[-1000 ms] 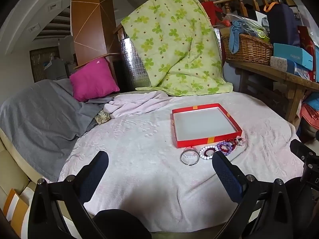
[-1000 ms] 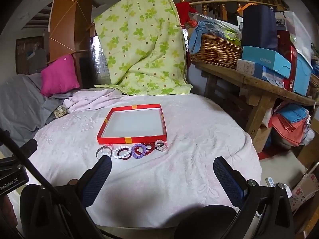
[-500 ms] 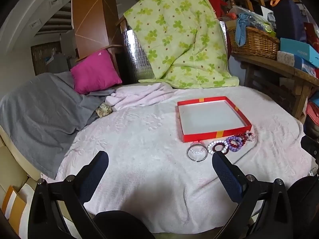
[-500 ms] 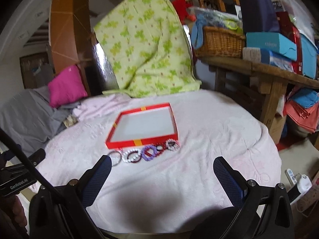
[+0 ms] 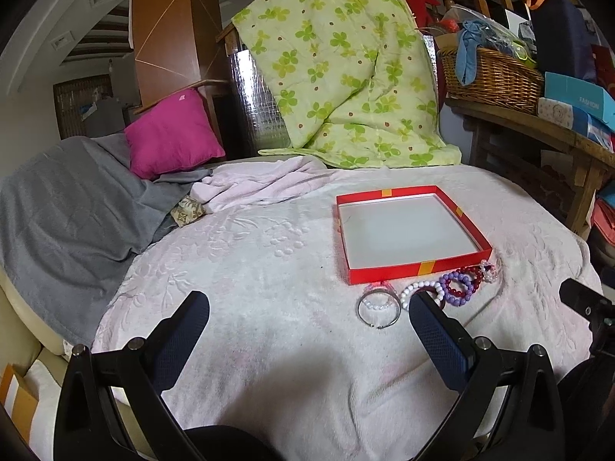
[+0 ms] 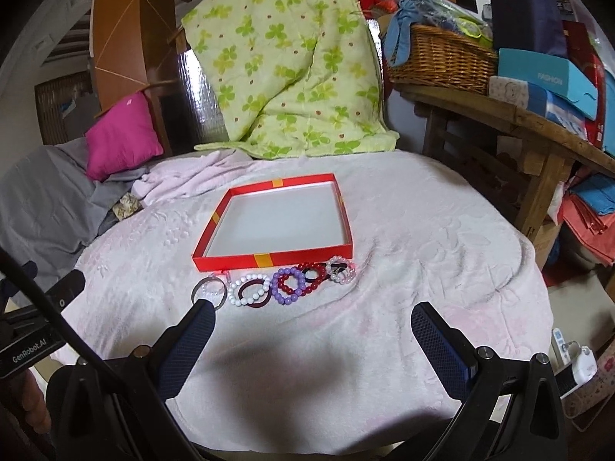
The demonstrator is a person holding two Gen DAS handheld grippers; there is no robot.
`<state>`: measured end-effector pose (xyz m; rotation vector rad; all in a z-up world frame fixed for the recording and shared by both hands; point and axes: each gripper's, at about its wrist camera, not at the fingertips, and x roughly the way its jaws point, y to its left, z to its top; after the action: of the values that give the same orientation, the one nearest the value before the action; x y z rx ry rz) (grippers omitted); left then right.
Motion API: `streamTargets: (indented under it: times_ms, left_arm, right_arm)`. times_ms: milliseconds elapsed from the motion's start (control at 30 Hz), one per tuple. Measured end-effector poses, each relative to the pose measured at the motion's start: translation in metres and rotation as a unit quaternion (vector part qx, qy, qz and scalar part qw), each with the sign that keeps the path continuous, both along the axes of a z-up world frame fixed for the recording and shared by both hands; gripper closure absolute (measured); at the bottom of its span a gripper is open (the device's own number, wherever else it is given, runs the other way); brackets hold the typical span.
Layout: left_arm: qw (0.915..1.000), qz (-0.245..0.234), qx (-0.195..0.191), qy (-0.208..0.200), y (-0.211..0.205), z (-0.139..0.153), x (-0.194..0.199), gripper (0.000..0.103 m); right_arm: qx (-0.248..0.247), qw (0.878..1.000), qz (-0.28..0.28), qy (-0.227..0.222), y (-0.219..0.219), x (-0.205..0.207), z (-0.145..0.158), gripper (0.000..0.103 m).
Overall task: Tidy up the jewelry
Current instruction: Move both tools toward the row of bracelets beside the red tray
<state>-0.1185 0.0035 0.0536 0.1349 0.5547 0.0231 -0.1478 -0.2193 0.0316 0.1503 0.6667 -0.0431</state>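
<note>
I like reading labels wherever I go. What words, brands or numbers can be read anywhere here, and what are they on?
"FASHION": on the blue box on the wooden shelf, readable in the right wrist view.
"GenRobot.AI": on the left gripper, on its body as seen at the left edge of the right wrist view.
The small print on the patterned white box is too blurred to read.

We've got a shallow red box (image 6: 272, 259) w/ white inside, flat on the pink cover, open side up, nothing in it, yellow tape marks on its walls. Right along its near wall we see a row of bracelets. Far left: silver bangle (image 6: 209, 292) w/ clear beads inside it. Next: white bead bracelet (image 6: 250, 289) over a dark red band. Then purple beads (image 6: 285, 288) overlapping a dark red bead bracelet (image 6: 303, 278). Far right end: clear pinkish bead one (image 6: 341, 269). All lying flat, touching or overlapping their neighbours.
</note>
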Motion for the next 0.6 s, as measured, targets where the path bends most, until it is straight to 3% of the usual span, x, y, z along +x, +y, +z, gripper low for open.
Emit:
streamTargets:
  times_ms: [233, 400, 500, 600]
  left_arm:
    - [0.9998, -0.006, -0.008, 0.015, 0.005, -0.013, 0.019, 0.0]
    - [0.9972, -0.043, -0.036, 0.05, 0.012, -0.039, 0.051, 0.0]
    - [0.9914, -0.082, -0.056, 0.086, 0.016, -0.064, 0.079, 0.0]
    - [0.9835, -0.114, -0.08, 0.115, 0.016, -0.083, 0.101, 0.0]
  right_arm:
    - [0.009, 1.0, 0.001, 0.01, -0.002, 0.019, -0.01, 0.0]
    - [0.056, 0.996, 0.069, 0.02, -0.008, 0.049, -0.034, 0.0]
    - [0.08, 0.992, 0.089, 0.03, -0.018, 0.069, -0.053, 0.001]
    - [0.106, 0.989, 0.093, 0.046, -0.027, 0.088, -0.067, 0.015]
